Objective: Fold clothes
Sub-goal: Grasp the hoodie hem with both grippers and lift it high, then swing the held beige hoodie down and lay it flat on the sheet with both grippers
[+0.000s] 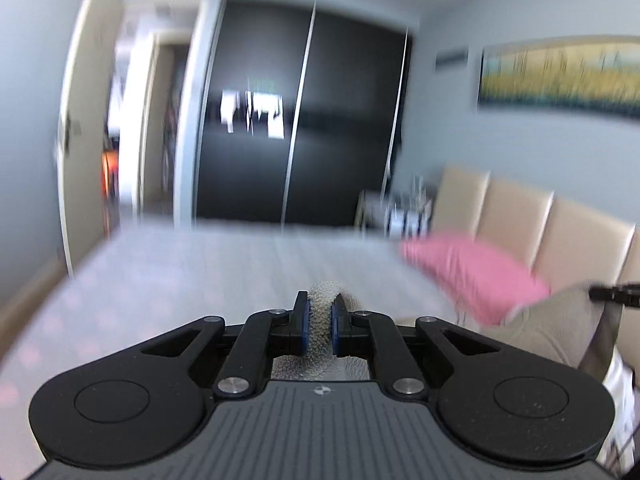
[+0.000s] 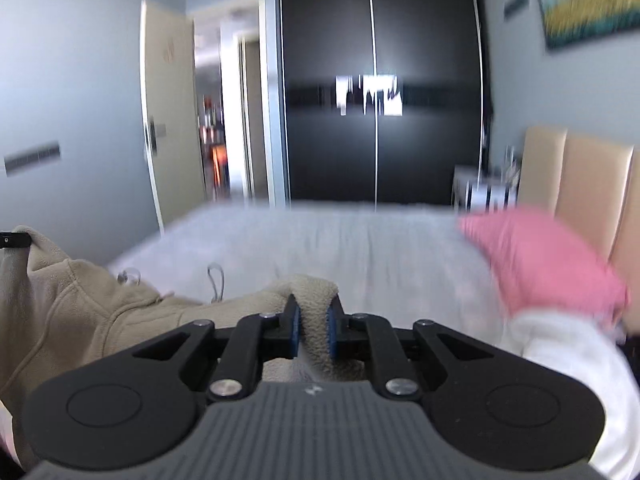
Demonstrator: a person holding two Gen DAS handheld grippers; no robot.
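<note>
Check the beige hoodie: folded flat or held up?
Held up, not folded. The left gripper and right gripper each pinch the hoodie, which hangs bunched between them above the bed.

Left gripper (image 1: 321,322) pinches beige fleece garment (image 1: 320,320) above the bed (image 1: 180,272).

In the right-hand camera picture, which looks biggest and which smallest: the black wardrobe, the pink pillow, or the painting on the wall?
As they look in the right wrist view:
1. black wardrobe, by far the largest.
2. pink pillow.
3. painting, smallest, though the picture's edge cuts it off.
The pillow lies nearer the camera, so true sizes may differ.
</note>
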